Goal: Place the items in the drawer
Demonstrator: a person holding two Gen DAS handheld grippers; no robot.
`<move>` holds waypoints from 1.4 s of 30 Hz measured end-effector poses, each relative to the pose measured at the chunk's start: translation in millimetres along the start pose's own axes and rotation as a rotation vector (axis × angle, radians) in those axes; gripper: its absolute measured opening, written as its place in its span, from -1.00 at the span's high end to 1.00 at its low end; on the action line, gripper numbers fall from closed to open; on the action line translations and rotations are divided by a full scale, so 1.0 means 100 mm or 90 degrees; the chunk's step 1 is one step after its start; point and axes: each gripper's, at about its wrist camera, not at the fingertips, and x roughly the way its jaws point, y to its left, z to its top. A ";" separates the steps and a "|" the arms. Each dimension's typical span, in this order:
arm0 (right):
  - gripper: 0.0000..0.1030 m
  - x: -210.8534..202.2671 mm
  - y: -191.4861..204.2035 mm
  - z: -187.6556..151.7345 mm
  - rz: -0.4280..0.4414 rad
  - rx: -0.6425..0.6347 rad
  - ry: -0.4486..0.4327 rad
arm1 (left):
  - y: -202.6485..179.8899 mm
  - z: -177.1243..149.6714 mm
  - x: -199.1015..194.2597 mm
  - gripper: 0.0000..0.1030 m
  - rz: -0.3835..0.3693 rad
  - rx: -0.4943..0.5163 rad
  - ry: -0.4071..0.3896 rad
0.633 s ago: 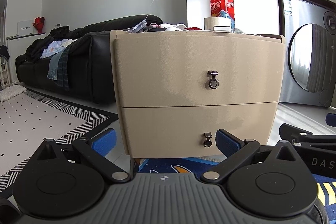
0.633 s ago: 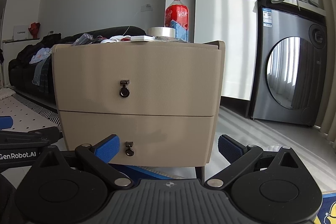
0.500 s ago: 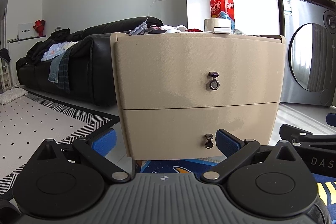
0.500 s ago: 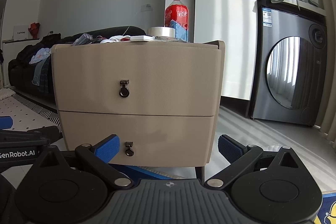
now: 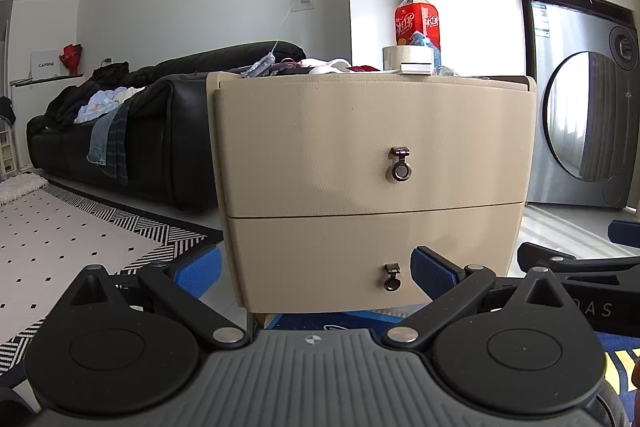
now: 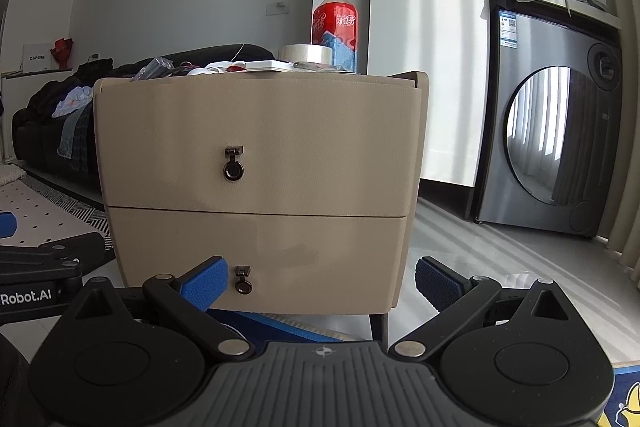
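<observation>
A beige two-drawer nightstand (image 5: 372, 163) (image 6: 260, 155) stands ahead, both drawers shut. The upper drawer has a ring pull (image 5: 401, 165) (image 6: 233, 165), the lower one too (image 5: 391, 278) (image 6: 243, 281). On top lie a red soda bottle (image 5: 417, 17) (image 6: 335, 21), a tape roll (image 5: 406, 58) (image 6: 306, 51), a white box (image 6: 269, 65) and small clutter. My left gripper (image 5: 316, 271) is open and empty, low in front of the lower drawer. My right gripper (image 6: 320, 283) is open and empty at the same height.
A black sofa (image 5: 120, 131) with clothes is at the left, on a patterned rug (image 5: 72, 239). A grey washing machine (image 5: 580, 123) (image 6: 548, 143) stands right of the nightstand. A blue mat (image 5: 360, 319) lies under it. Each gripper shows at the edge of the other's view.
The left view has shifted slightly, so the nightstand sits a little lower and nearer. The right view is nearly unchanged. Both grippers stay open.
</observation>
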 end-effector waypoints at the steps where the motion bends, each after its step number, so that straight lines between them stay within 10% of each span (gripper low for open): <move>1: -0.98 0.01 0.00 0.01 0.001 0.000 0.000 | 0.00 0.00 0.01 -1.00 0.000 -0.001 0.000; 25: -0.93 0.52 0.30 0.34 0.040 -0.006 -0.028 | 0.28 0.10 -0.14 -1.00 0.013 -0.024 -0.041; 42: -0.34 1.31 0.79 0.67 0.043 -0.024 -0.029 | 0.42 0.03 -0.19 -1.00 0.020 -0.039 -0.029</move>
